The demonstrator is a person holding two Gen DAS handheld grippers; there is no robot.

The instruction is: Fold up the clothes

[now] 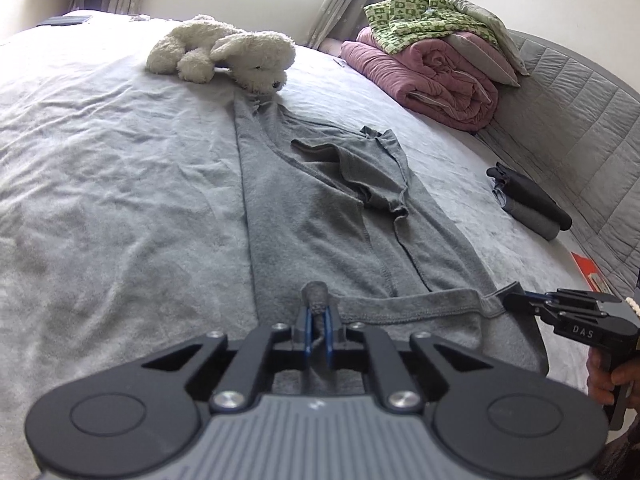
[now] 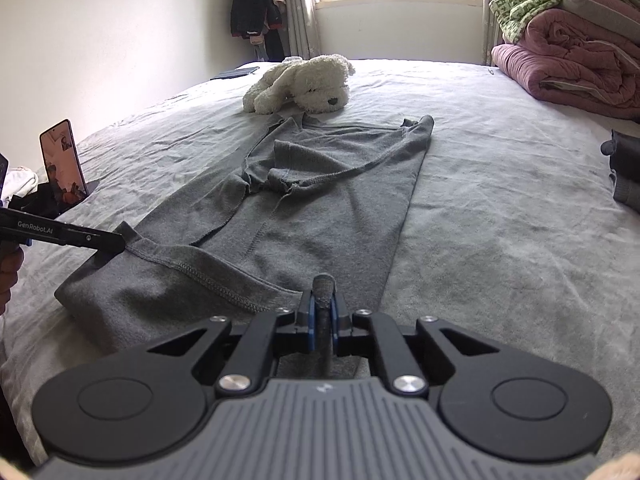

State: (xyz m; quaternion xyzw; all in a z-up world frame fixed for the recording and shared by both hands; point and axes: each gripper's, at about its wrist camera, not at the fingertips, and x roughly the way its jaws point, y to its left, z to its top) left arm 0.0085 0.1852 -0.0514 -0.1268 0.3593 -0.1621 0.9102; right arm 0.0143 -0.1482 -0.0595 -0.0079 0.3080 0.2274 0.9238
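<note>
**Both tongs clamped on the hem of the grey shirt**

The dark grey knit long-sleeved shirt (image 1: 320,208) lies stretched lengthwise down the light grey bed sheet (image 1: 112,168), sleeves folded in over its body, its far end reaching right up to the fluffy white plush dog (image 1: 224,52). Left tongs (image 1: 317,312) are clenched tight, a bunched nub of grey fabric poking up between the blue pads at the near hem. Right tongs (image 2: 323,304) are doing the same on the other corner, pinched hard on a pleat of the same shirt. From the right wrist view the left tongs come in from the side, nipping the hem corner, and the hem band runs taut between the two grips.

Off to the side, against the quilted grey headboard (image 1: 568,120), sits a rolled pink quilt (image 1: 436,76) topped with a green patterned blanket (image 1: 424,16). A small stack of dark folded clothes (image 1: 528,204) rests near the bed's edge. A propped-up phone (image 2: 63,160) stands on the opposite side of the bed.
</note>
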